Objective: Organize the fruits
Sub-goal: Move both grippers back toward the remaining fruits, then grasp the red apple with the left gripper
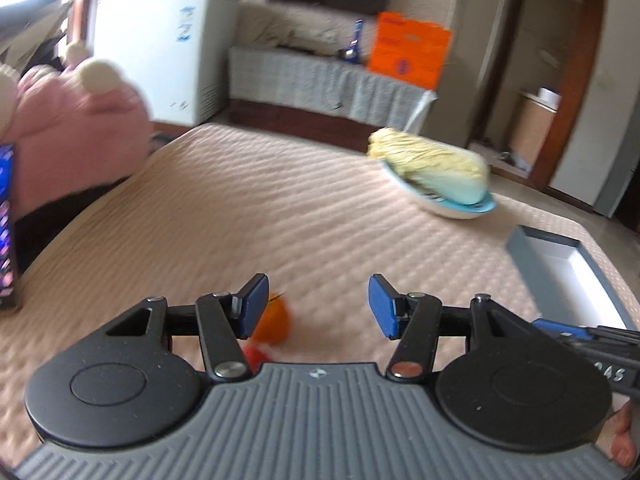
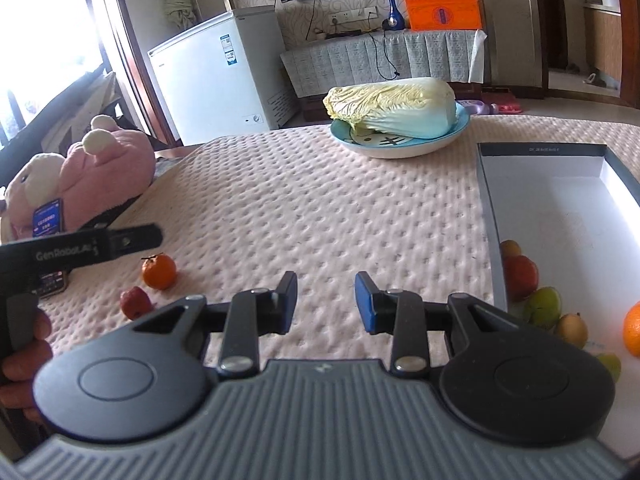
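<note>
Fruits [image 2: 536,300] in box [image 2: 492,216] on quilted bed [image 2: 320,208].

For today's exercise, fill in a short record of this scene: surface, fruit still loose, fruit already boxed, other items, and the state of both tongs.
surface: quilted pink cover
loose fruit: orange tangerine, small red fruit, side by side
boxed fruit: several pieces in the grey box, including a red apple and green fruit
other items: cabbage on blue plate; pink plush toy
left tongs: open, empty
right tongs: nothing held
</note>
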Motion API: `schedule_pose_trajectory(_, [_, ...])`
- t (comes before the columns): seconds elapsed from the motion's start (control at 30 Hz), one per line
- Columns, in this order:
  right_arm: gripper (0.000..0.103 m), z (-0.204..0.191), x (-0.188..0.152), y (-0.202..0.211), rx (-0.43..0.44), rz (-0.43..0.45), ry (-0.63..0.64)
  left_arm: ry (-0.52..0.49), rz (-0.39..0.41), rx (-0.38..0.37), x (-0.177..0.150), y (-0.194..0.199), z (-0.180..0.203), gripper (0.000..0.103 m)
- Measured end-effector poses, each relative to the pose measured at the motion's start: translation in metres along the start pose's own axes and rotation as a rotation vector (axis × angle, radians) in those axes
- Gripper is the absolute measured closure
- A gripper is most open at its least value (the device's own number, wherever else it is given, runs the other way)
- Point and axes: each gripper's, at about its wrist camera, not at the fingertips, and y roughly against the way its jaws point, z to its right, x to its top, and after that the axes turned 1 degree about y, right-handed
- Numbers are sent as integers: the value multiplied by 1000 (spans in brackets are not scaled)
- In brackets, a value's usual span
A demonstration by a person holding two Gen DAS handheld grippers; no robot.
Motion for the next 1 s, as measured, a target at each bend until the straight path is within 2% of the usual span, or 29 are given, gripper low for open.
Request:
schedule_pose_trajectory(0.13, [68,-5,-2,-3,11,-12,12,-19,-39,55,-14,2,-11,42])
schedule_pose_trajectory(0.3, [68,-19,-5,-9,41,-25,39,-84,-49,108,-25,3,-17,42])
schedule_pose_trajectory(0.4, [68,-32,-8,-14,61,-36,70,-99,-75,120,-29,-1,-22,43])
schedule_pose_trajectory(0.57, [68,-54,-11,-23,88,-44,122,-117,-83,77,-34,-3,-23,49])
schedule_pose_trajectory(0.63, [68,-61,-12,-26,97,-48,141,-123,-88,57,-35,-4,-22,54])
schedule_pose_trajectory(0.7, [68,-65,-12,-29,101,-47,145,-127,-93,41,-36,-5,-20,64])
schedule_pose_trajectory(0.73, [68,-67,-13,-31,107,-44,143,-128,-89,44,-37,-5,-18,64])
schedule_pose_trajectory(0.87, [68,-79,-15,-39,132,-41,148,-63,-87,55,-37,-3,-21,65])
schedule_pose_trajectory(1.0, [68,-97,-17,-48,195,-32,186,25,-79,175,-42,9,-31,65])
